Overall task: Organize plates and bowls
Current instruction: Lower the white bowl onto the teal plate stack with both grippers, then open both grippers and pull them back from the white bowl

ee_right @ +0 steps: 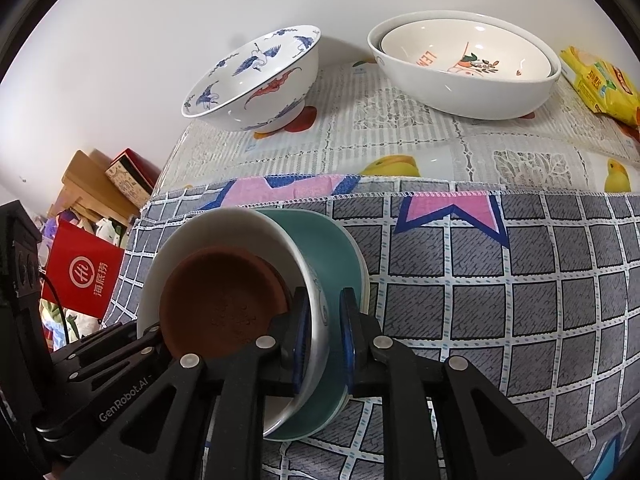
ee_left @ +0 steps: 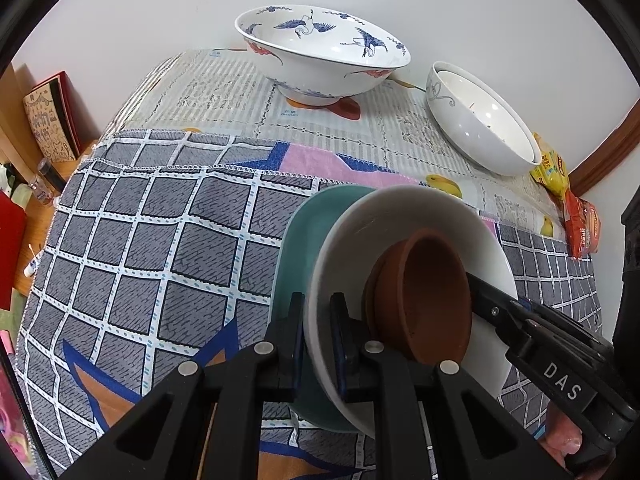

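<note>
A stack of dishes is held between both grippers above the checked cloth: a teal plate (ee_left: 294, 240) underneath, a white plate (ee_left: 404, 216) on it, and a small brown clay dish (ee_left: 428, 292) on top. My left gripper (ee_left: 318, 312) is shut on the stack's rim. My right gripper (ee_right: 324, 312) is shut on the opposite rim, clamping the white plate (ee_right: 224, 220) and teal plate (ee_right: 332, 248); the brown dish (ee_right: 220, 296) sits inside. A blue-crane bowl (ee_left: 320, 56) and nested white bowls (ee_left: 480, 120) stand at the back.
A grey checked cloth (ee_left: 140, 248) covers the table's front over a lace-patterned cover (ee_left: 224, 96). Snack packets (ee_left: 560, 184) lie at the right edge. A red bag (ee_right: 84, 272) and wooden shelf clutter (ee_right: 96, 192) stand left of the table.
</note>
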`<move>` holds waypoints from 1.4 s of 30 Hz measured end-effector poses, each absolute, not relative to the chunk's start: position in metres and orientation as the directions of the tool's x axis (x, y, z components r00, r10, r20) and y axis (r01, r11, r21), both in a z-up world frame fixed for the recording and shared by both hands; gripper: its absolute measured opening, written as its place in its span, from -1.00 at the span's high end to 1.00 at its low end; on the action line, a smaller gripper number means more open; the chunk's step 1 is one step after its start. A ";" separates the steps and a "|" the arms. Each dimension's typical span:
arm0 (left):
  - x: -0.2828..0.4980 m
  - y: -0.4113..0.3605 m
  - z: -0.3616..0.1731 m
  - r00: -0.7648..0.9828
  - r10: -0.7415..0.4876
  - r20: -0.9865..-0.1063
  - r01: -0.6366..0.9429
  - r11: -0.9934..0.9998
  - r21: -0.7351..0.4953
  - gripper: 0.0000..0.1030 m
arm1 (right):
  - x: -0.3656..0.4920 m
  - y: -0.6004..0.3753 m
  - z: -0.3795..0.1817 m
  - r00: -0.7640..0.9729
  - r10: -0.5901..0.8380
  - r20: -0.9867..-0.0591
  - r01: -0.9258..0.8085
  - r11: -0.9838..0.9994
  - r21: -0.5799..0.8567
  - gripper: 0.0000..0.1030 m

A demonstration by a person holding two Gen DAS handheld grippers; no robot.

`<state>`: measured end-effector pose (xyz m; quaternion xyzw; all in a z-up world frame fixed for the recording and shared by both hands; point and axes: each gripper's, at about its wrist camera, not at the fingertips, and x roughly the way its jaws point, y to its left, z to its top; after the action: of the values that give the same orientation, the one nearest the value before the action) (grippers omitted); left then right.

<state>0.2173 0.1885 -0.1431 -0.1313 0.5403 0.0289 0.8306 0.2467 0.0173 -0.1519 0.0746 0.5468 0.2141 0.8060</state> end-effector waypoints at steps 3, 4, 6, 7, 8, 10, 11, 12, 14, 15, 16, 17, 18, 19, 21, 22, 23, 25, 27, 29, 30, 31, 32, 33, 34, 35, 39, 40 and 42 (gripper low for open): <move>0.215 0.188 -0.141 0.416 -0.090 -0.905 -0.187 0.965 -0.182 0.72 | 0.246 0.017 -0.149 0.315 0.424 -0.849 -0.263 0.898 0.352 0.70; 0.214 0.189 -0.140 0.416 -0.089 -0.905 -0.187 0.965 -0.181 0.71 | 0.245 0.017 -0.147 0.318 0.424 -0.848 -0.266 0.898 0.349 0.70; 0.212 0.189 -0.138 0.418 -0.091 -0.904 -0.189 0.965 -0.185 0.69 | 0.243 0.015 -0.144 0.326 0.420 -0.847 -0.268 0.900 0.343 0.69; 0.210 0.189 -0.136 0.419 -0.091 -0.903 -0.188 0.965 -0.185 0.69 | 0.243 0.015 -0.142 0.328 0.418 -0.847 -0.268 0.901 0.341 0.69; 0.209 0.188 -0.135 0.421 -0.090 -0.903 -0.187 0.965 -0.184 0.68 | 0.242 0.015 -0.141 0.328 0.416 -0.848 -0.268 0.902 0.339 0.69; 0.205 0.188 -0.130 0.429 -0.085 -0.899 -0.188 0.965 -0.181 0.68 | 0.240 0.013 -0.140 0.325 0.417 -0.849 -0.265 0.902 0.341 0.69; 0.204 0.187 -0.128 0.431 -0.083 -0.898 -0.187 0.966 -0.179 0.68 | 0.238 0.012 -0.139 0.325 0.417 -0.849 -0.263 0.902 0.343 0.69; 0.203 0.187 -0.126 0.434 -0.081 -0.897 -0.186 0.967 -0.177 0.68 | 0.236 0.011 -0.138 0.326 0.417 -0.849 -0.264 0.902 0.342 0.69; 0.197 0.188 -0.120 0.441 -0.078 -0.894 -0.187 0.966 -0.176 0.67 | 0.232 0.010 -0.135 0.324 0.426 -0.845 -0.267 0.898 0.350 0.69; 0.197 0.188 -0.119 0.443 -0.078 -0.893 -0.189 0.966 -0.178 0.67 | 0.231 0.010 -0.133 0.323 0.430 -0.843 -0.269 0.896 0.354 0.69; 0.194 0.188 -0.116 0.447 -0.077 -0.891 -0.190 0.966 -0.178 0.67 | 0.228 0.010 -0.131 0.326 0.432 -0.841 -0.273 0.895 0.354 0.69; 0.191 0.187 -0.113 0.450 -0.075 -0.890 -0.189 0.966 -0.177 0.66 | 0.225 0.010 -0.127 0.332 0.429 -0.840 -0.279 0.895 0.347 0.67; 0.188 0.187 -0.111 0.452 -0.074 -0.889 -0.187 0.967 -0.175 0.65 | 0.222 0.011 -0.125 0.337 0.422 -0.842 -0.287 0.898 0.335 0.66; 0.185 0.186 -0.108 0.456 -0.071 -0.887 -0.188 0.967 -0.173 0.64 | 0.219 0.012 -0.123 0.340 0.414 -0.844 -0.291 0.900 0.324 0.66; 0.178 0.185 -0.103 0.464 -0.067 -0.883 -0.188 0.967 -0.172 0.61 | 0.214 0.011 -0.120 0.341 0.409 -0.846 -0.296 0.901 0.317 0.66; 0.175 0.185 -0.101 0.468 -0.066 -0.881 -0.187 0.967 -0.172 0.61 | 0.210 0.011 -0.119 0.340 0.411 -0.846 -0.297 0.901 0.318 0.66; 0.172 0.184 -0.099 0.471 -0.066 -0.880 -0.187 0.967 -0.172 0.60 | 0.206 0.009 -0.117 0.340 0.412 -0.845 -0.298 0.900 0.319 0.66; 0.163 0.182 -0.093 0.479 -0.060 -0.876 -0.189 0.967 -0.170 0.60 | 0.196 0.006 -0.112 0.346 0.408 -0.845 -0.301 0.901 0.312 0.66; 0.156 0.180 -0.087 0.489 -0.057 -0.871 -0.186 0.968 -0.168 0.60 | 0.189 0.003 -0.108 0.351 0.410 -0.842 -0.305 0.900 0.311 0.66; 0.147 0.176 -0.080 0.502 -0.054 -0.863 -0.182 0.969 -0.166 0.56 | 0.177 -0.005 -0.100 0.365 0.409 -0.836 -0.306 0.901 0.307 0.61; 0.142 0.173 -0.076 0.509 -0.051 -0.859 -0.178 0.970 -0.164 0.52 | 0.172 -0.008 -0.096 0.373 0.405 -0.835 -0.305 0.903 0.302 0.55; 0.137 0.169 -0.072 0.517 -0.049 -0.854 -0.173 0.972 -0.161 0.51 | 0.167 -0.011 -0.092 0.385 0.399 -0.832 -0.303 0.906 0.295 0.53; 0.133 0.166 -0.069 0.525 -0.047 -0.850 -0.169 0.973 -0.158 0.47 | 0.159 -0.017 -0.086 0.404 0.394 -0.826 -0.300 0.910 0.287 0.52; 0.128 0.162 -0.065 0.532 -0.041 -0.846 -0.166 0.974 -0.153 0.40 | 0.151 -0.024 -0.080 0.425 0.385 -0.819 -0.295 0.914 0.277 0.48; 0.121 0.156 -0.060 0.541 -0.032 -0.841 -0.165 0.976 -0.143 0.36 | 0.146 -0.027 -0.076 0.437 0.379 -0.816 -0.292 0.918 0.270 0.44; 0.116 0.152 -0.057 0.548 -0.026 -0.836 -0.162 0.977 -0.136 0.32 | 0.137 -0.034 -0.069 0.467 0.359 -0.808 -0.282 0.927 0.249 0.37; 0.090 0.132 -0.045 0.582 -0.016 -0.813 -0.146 0.982 -0.123 0.31 | 0.106 -0.060 -0.052 0.559 0.299 -0.774 -0.249 0.950 0.187 0.14; 0.083 0.126 -0.042 0.588 -0.020 -0.809 -0.136 0.983 -0.124 0.30 | 0.100 -0.067 -0.048 0.567 0.290 -0.771 -0.248 0.953 0.177 0.11; 0.072 0.116 -0.037 0.601 -0.018 -0.799 -0.128 0.985 -0.118 0.30 | 0.088 -0.077 -0.043 0.590 0.265 -0.763 -0.236 0.960 0.152 0.02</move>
<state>0.0722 0.1161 -0.0369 -0.0815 0.4458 0.0308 0.8909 0.0883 -0.0774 -0.0429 0.0173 0.4305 0.1405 0.8914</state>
